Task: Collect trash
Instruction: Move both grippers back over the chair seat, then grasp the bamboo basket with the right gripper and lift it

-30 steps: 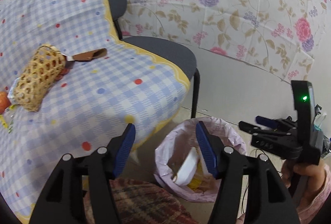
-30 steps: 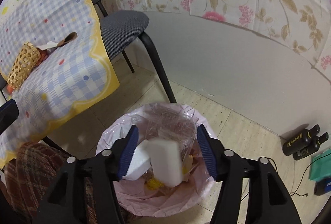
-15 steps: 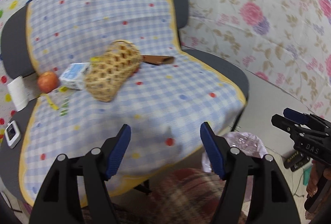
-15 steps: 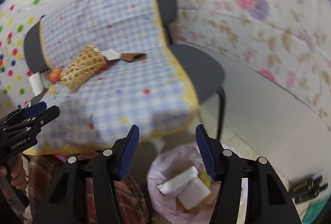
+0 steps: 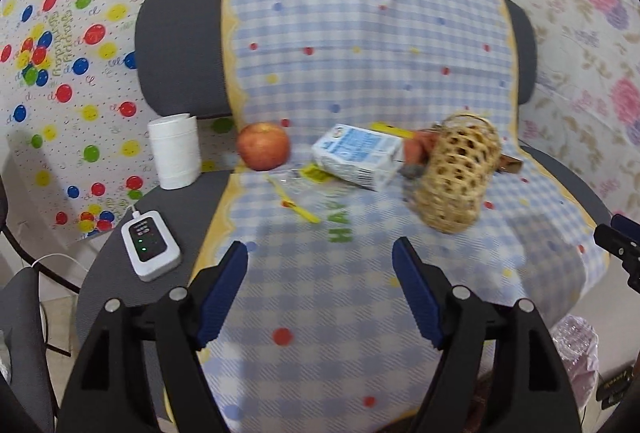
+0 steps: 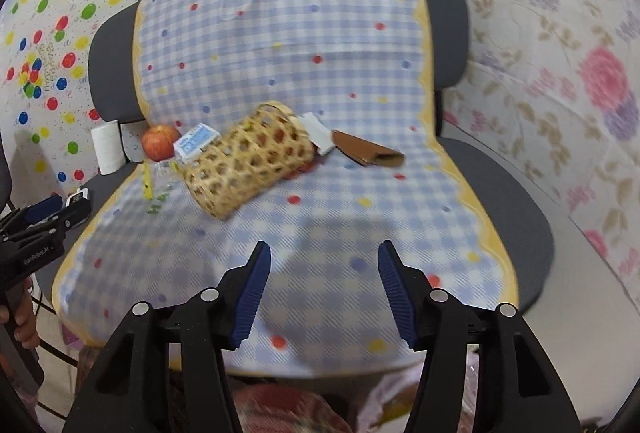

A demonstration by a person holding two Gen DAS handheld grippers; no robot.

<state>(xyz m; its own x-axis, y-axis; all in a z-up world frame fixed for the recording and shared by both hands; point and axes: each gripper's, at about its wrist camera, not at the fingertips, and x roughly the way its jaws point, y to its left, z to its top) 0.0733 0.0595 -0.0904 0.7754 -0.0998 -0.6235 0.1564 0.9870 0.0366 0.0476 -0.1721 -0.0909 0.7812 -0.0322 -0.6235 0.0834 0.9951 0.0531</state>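
Note:
On the checked cloth (image 5: 328,297) over two chairs lie a blue-white milk carton (image 5: 358,156), a clear wrapper with a yellow straw (image 5: 298,207), a brown wrapper (image 6: 366,153) with a white scrap (image 6: 318,135), and a tipped wicker basket (image 5: 456,179). The carton (image 6: 196,141) and basket (image 6: 250,159) also show in the right wrist view. My left gripper (image 5: 320,289) is open and empty above the cloth's front. My right gripper (image 6: 324,287) is open and empty, further right. A pink bin bag (image 5: 576,353) shows at the lower right.
A red apple (image 5: 263,145), a white paper roll (image 5: 175,151) and a white device with green lights (image 5: 150,251) sit at the left. Grey chair backs (image 5: 180,45) stand behind. Papered walls surround the chairs.
Both grippers have swung up and left from the pink trash bin to face the cloth-covered chairs. The right gripper dropped a white piece and clear plastic into the bin.

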